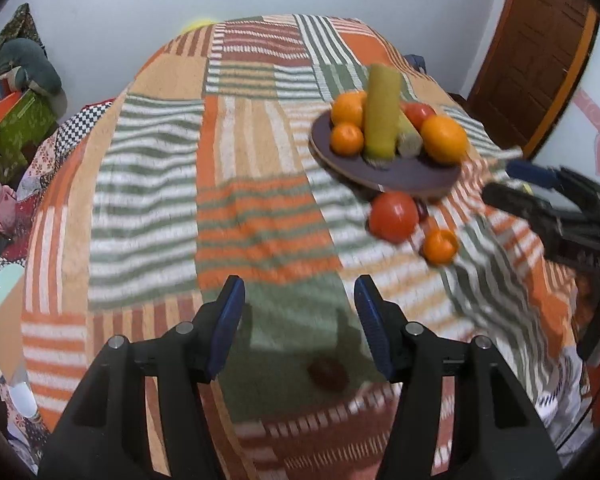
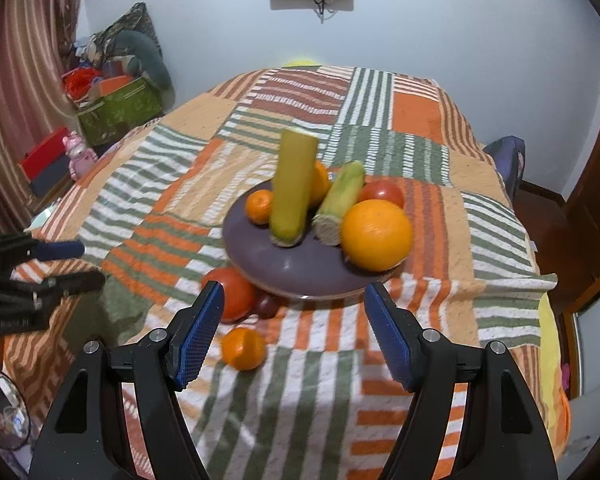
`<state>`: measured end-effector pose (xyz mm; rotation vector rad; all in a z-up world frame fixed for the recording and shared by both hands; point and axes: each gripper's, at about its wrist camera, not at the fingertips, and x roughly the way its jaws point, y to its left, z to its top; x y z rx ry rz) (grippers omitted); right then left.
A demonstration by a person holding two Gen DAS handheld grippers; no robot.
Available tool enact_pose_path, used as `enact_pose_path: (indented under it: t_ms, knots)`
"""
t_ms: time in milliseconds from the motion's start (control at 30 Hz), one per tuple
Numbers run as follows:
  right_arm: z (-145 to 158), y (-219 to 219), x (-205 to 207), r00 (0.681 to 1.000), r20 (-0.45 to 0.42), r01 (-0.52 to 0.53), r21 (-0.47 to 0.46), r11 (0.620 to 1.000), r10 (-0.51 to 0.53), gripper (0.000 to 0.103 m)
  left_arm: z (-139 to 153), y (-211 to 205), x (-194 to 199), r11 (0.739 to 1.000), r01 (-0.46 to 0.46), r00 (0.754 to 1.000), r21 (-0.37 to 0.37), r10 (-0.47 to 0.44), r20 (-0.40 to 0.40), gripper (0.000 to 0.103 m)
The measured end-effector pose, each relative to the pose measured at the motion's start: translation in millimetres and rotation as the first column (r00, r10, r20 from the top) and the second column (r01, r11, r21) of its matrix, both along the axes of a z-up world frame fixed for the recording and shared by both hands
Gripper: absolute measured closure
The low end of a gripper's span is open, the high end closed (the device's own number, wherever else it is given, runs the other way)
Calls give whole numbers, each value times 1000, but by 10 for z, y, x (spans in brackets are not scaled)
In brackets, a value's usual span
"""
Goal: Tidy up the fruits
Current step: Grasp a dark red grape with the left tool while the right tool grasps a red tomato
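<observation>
Both grippers are hanging over the striped patchwork blanket (image 2: 380,360) with nothing between their blue pads. The left gripper (image 1: 300,320) is standing with its fingers spread apart and empty, and the right gripper (image 2: 292,332) is also spread and empty.

The round dark purple plate (image 2: 300,268) is already carrying a big orange (image 2: 376,234), a small mandarin (image 2: 260,206), a red tomato (image 2: 382,192) and two pieces of yellow-green corn cob (image 2: 294,192). Three things are still lying on the blanket just beside the plate's near rim: a red round tomato (image 2: 234,292), a small dark purple fruit (image 2: 266,306) touching it, and a small orange mandarin (image 2: 243,348) a little nearer. In the left view another small dark fruit (image 1: 328,372) is lying below the left gripper.

It seems the gathering step is half done. The next move is probably calling for the right gripper to come down around the loose mandarin and close gently, because it can roll on the soft cloth.
</observation>
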<state>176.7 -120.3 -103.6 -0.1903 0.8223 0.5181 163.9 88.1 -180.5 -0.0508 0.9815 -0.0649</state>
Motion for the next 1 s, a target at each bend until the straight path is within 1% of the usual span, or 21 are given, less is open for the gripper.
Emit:
enact_pose_path:
  t_ms: [100, 167, 333, 433, 467, 567, 600, 767, 833, 1000]
  knots:
    - [-37, 59, -62, 1000, -11, -9, -1, 1000, 9, 34, -101, -77, -150, 1000, 29, 1000, 4, -29, -13, 46]
    - [-72, 98, -85, 1000, -20, -13, -2, 1000, 13, 34, -176, -116, -229, 999, 40, 999, 3, -40, -22, 49]
    - [-154, 170, -120, 999, -46, -24, -7, 1000, 24, 34, -355, -110, -315, 999, 42, 997, -28, -43, -60, 60]
    - [-200, 205, -134, 998, -58, -31, -7, 999, 31, 34, -419, -74, -332, 998, 26, 998, -50, -29, -64, 62]
    - [-213, 213, -138, 998, -62, -33, -6, 999, 32, 34, -417, -72, -339, 998, 24, 998, -53, -27, -59, 63]
    - [-260, 253, -128, 996, -75, -43, -3, 999, 42, 34, -422, -68, -333, 997, 24, 999, -76, -28, -45, 73]
    - [-277, 275, -123, 996, -78, -47, -4, 999, 46, 34, -426, -71, -327, 996, 26, 999, -89, -30, -45, 74]
    - [-336, 384, -97, 994, -83, -73, -10, 997, 72, 34, -414, -63, -318, 995, 29, 999, -96, -32, -34, 75]
    - [-357, 430, -83, 994, -77, -80, -17, 997, 78, 34, -385, -14, -309, 995, 20, 999, -98, -23, -30, 79]
    - [-434, 525, -4, 993, -87, -89, -35, 995, 86, 43, -277, 202, -263, 993, -29, 1000, -112, 29, 1, 79]
